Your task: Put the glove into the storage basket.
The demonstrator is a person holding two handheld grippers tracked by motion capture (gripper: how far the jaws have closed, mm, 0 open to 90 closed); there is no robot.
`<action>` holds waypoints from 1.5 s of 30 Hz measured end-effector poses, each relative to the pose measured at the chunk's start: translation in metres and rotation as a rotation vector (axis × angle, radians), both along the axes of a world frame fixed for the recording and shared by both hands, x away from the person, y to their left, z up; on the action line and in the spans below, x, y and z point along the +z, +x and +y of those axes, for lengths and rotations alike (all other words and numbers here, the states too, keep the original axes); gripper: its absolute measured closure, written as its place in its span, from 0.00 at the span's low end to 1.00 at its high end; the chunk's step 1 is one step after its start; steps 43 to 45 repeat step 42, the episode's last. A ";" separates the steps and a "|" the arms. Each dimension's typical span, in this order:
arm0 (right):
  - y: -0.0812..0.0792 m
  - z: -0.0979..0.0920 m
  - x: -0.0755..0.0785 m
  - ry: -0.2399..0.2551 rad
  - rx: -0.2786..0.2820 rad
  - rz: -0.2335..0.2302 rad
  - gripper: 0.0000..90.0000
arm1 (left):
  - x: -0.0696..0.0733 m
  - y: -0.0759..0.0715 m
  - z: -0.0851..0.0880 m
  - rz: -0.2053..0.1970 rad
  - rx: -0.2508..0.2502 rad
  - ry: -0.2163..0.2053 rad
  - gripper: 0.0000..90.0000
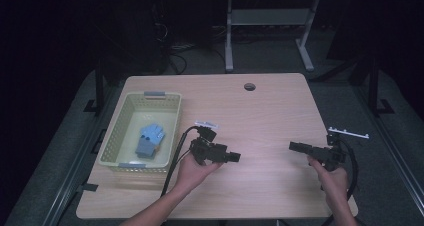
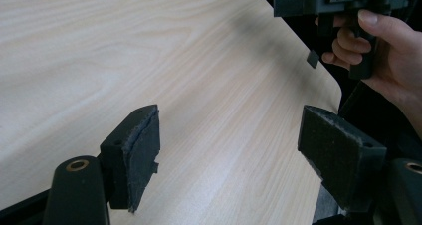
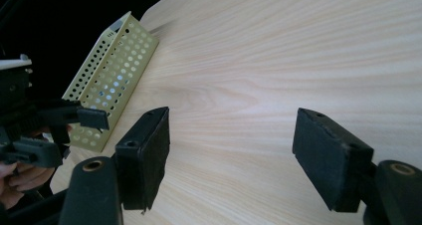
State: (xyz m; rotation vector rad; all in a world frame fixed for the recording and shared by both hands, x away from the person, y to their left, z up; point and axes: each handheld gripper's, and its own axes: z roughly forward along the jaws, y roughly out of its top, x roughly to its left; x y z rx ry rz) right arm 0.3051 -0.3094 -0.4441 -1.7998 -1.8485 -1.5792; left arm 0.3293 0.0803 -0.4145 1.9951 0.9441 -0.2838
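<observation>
Here, both claws gape empty over the bare counter (image 1: pixel 270 111).
We hold left claw (image 1: pixel 235 157) and right claw (image 1: pixel 295 146) apart; glove (image 1: pixel 150 139) already in basket (image 1: pixel 111 141), so we'd keep clear.

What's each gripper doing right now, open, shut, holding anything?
Left gripper: jaws open, nothing between them, bare table below.
Right gripper: jaws open, nothing held.
</observation>
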 end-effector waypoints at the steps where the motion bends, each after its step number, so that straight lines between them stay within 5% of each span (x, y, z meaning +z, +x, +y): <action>1: -0.001 -0.001 -0.001 0.004 -0.005 0.002 0.34 | -0.002 -0.001 0.000 0.000 -0.002 -0.005 0.27; 19: -0.016 -0.009 -0.017 0.006 0.008 0.024 0.32 | -0.028 -0.021 0.002 0.009 -0.004 -0.047 0.27; 34: -0.027 -0.004 -0.020 0.033 0.020 -0.003 0.32 | -0.038 -0.045 0.015 -0.074 -0.036 -0.010 0.27; 39: -0.031 0.005 -0.020 0.025 0.041 -0.015 0.31 | -0.042 -0.053 0.023 -0.081 -0.052 -0.046 0.27; 45: -0.033 0.014 -0.024 0.003 0.087 -0.021 0.31 | -0.041 -0.055 0.026 -0.085 -0.068 -0.042 0.27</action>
